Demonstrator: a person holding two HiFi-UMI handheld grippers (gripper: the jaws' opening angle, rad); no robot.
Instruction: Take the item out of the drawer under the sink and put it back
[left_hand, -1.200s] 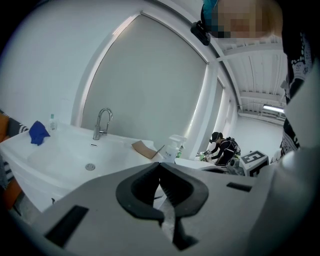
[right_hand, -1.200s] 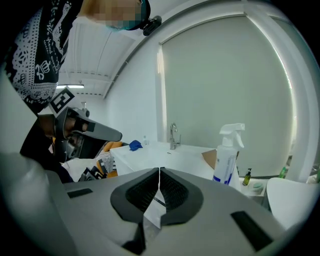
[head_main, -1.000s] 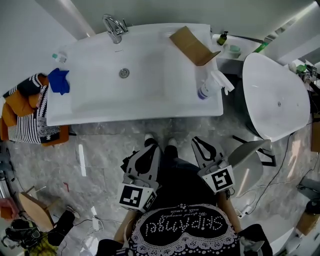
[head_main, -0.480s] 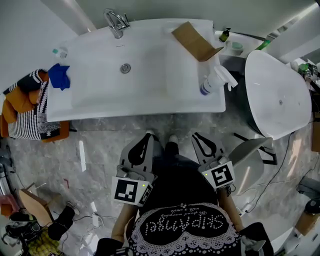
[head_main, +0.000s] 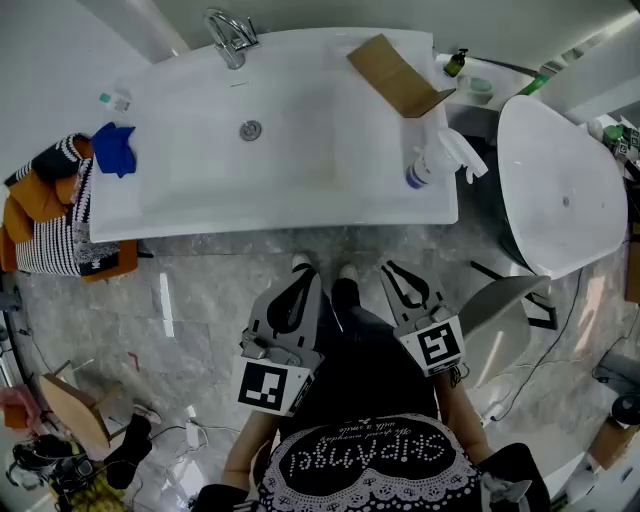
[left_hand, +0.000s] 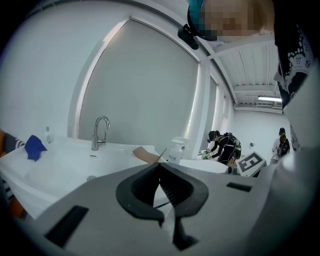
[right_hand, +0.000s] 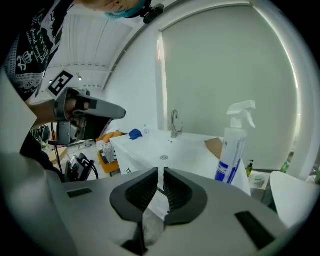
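I have both tools low, near the sink (head_main: 200, 222) but apart from it. The left hand-held gripper (head_main: 308, 276) has its jaws together on nothing, and so does the right hand-held gripper (head_main: 386, 267). The drawer and its item are hidden under the sink. A spray bottle (head_main: 428, 168) stands on the sink's right side.

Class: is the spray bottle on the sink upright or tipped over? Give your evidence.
Upright: the spray bottle stands on its base at the edge of the sink, trigger head on top.
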